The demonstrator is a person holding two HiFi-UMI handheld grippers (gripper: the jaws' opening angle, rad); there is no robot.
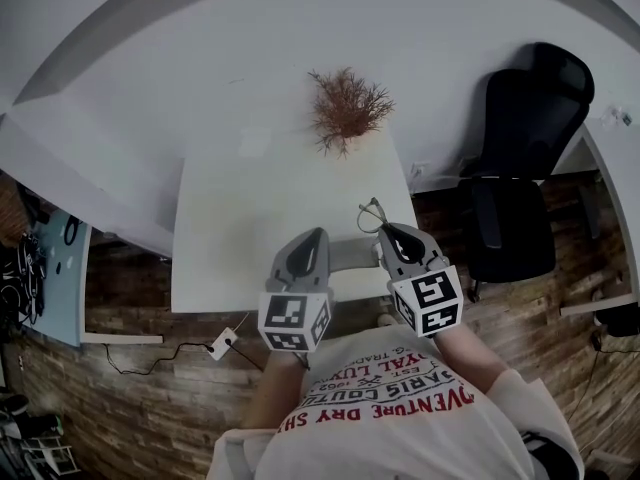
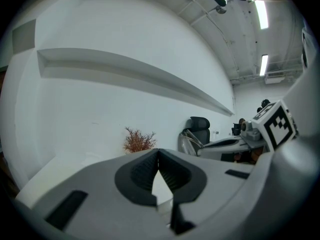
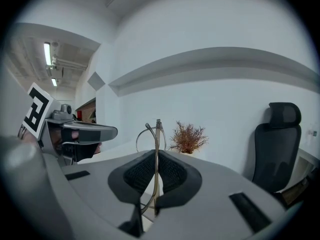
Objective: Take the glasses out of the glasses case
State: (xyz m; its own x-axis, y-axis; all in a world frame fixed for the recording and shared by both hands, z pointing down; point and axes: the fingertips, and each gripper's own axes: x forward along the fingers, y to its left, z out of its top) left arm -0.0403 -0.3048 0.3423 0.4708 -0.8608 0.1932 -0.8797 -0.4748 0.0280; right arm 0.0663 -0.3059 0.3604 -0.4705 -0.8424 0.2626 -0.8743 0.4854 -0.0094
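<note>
Left gripper (image 1: 312, 236) over near edge of white table (image 1: 240, 218) – fingers pressed together at tips, nothing between them. Just right of its fingers, flat grey shape (image 1: 350, 255) between both grippers; cannot tell if case. Right gripper (image 1: 390, 230) pinching glasses (image 1: 372, 214) by thin frame – wire runs upright between pads (image 3: 172, 171), lens ring poking past fingertips. Dried plant (image 1: 345, 108) well beyond fingertips. Black chair (image 1: 520, 158) far right of fingers, off table.

right gripper (image 1: 386, 231) holding glasses (image 1: 371, 212), white table (image 1: 250, 218)

metal glasses (image 1: 371, 211) — matt, smooth table (image 1: 250, 228)
</note>
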